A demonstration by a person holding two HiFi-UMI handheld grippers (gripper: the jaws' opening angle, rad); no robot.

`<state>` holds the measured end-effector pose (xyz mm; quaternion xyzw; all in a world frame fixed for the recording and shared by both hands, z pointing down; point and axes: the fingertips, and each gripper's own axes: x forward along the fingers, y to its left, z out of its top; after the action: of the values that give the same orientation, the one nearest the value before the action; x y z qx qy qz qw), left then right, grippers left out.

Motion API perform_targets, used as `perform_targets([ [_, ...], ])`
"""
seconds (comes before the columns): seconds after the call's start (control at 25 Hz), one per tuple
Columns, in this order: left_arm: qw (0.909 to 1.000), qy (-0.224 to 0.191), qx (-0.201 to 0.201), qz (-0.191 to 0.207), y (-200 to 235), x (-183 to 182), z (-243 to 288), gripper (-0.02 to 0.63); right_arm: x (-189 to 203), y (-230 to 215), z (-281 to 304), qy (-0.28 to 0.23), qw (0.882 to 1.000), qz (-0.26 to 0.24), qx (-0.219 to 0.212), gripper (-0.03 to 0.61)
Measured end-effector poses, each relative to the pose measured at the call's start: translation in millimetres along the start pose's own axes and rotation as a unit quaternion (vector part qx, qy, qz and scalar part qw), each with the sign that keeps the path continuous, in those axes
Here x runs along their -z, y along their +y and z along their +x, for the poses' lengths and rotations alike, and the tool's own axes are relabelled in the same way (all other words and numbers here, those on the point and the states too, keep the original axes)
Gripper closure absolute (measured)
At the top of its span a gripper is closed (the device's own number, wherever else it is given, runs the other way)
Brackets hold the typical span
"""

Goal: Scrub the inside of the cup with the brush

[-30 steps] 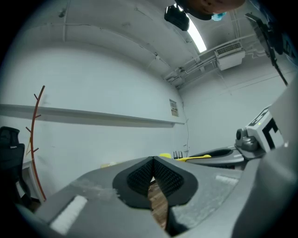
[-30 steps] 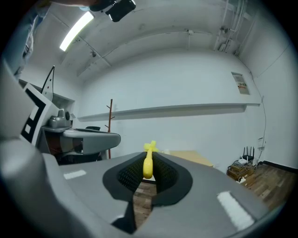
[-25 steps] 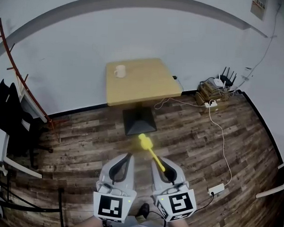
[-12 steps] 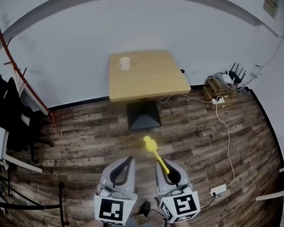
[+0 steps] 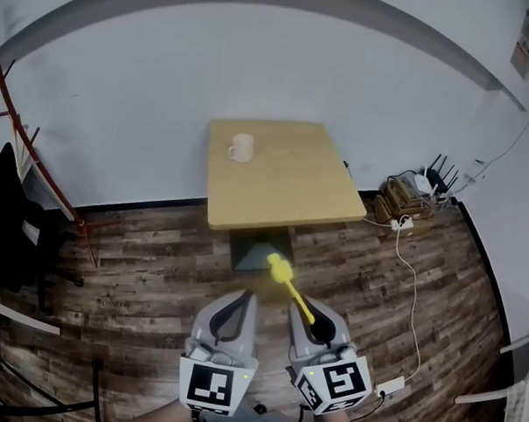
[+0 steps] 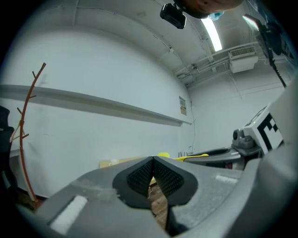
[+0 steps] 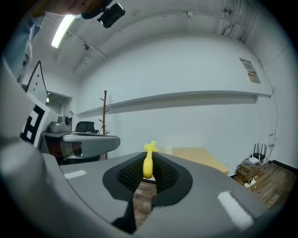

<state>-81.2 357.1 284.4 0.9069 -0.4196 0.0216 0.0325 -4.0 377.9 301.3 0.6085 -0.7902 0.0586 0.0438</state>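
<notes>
A white cup stands near the far left corner of a square wooden table ahead of me. My right gripper is shut on the handle of a yellow brush, whose head points forward and up toward the table's near edge. In the right gripper view the brush sits clamped between the black pads. My left gripper is beside it, shut, with nothing between its pads. Both grippers hang over the wooden floor, short of the table.
A red coat stand and a dark chair are at the left. A stack of boxes with a router and a white cable lie on the floor at the right. The table rests on a dark pedestal base.
The table and cup have come closer and sit lower in the head view as both grippers moved forward together. The brush stays clamped in the right gripper.
</notes>
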Motion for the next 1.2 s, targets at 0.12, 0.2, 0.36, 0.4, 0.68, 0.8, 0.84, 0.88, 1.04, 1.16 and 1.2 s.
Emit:
perform_targets([
  [0.12, 0.9999, -0.008, 0.003, -0.006, 23.8, -5.3, 16.7, 0.594, -12.3, -2.9, 27.7, -0.003, 1.0, -0.01, 0.006, 0.537],
  [0.2, 0.9999, -0.012, 0.005, -0.009, 39.1, -6.7, 26.0, 0.594, -18.6, -3.7, 43.8, -0.004, 1.0, -0.017, 0.009, 0.537],
  [0.36, 0.9997, -0.009, 0.005, -0.023, 62.1, -4.9, 41.3, 0.594, -27.9, -7.3, 68.9, -0.004, 1.0, -0.025, 0.015, 0.537],
  [0.4, 0.9997, -0.007, 0.006, -0.025, 66.3, -4.6, 45.8, 0.594, -30.5, -9.6, 74.4, -0.005, 1.0, -0.025, 0.017, 0.537],
  [0.68, 0.9997, 0.002, -0.001, -0.026, 87.6, -0.3, 77.6, 0.594, -32.5, -33.5, 102.5, -0.002, 0.999, -0.021, 0.026, 0.537],
  [0.8, 0.9997, 0.005, -0.009, -0.024, 98.0, 2.2, 93.1, 0.594, -31.5, -43.6, 118.6, -0.002, 0.999, -0.022, 0.023, 0.537],
  [0.84, 0.9996, 0.007, -0.012, -0.023, 101.5, 4.0, 99.5, 0.594, -30.9, -47.1, 125.3, -0.003, 1.0, -0.022, 0.021, 0.537],
  [0.88, 0.9996, 0.01, -0.015, -0.022, 104.7, 5.8, 106.8, 0.594, -30.2, -51.3, 132.6, -0.004, 1.0, -0.021, 0.018, 0.537],
  [1.04, 0.9995, 0.019, -0.022, -0.012, 113.6, 6.3, 140.8, 0.594, -30.6, -72.1, 163.5, -0.006, 1.0, -0.013, 0.003, 0.537],
  [1.16, 0.9995, 0.022, -0.024, -0.001, 117.2, -0.1, 169.8, 0.594, -37.9, -92.3, 185.9, -0.013, 1.0, -0.01, -0.005, 0.537],
  [1.2, 0.9994, 0.023, -0.026, 0.002, 118.3, -3.2, 179.6, 0.594, -41.0, -100.3, 193.0, -0.015, 1.0, -0.008, -0.007, 0.537],
])
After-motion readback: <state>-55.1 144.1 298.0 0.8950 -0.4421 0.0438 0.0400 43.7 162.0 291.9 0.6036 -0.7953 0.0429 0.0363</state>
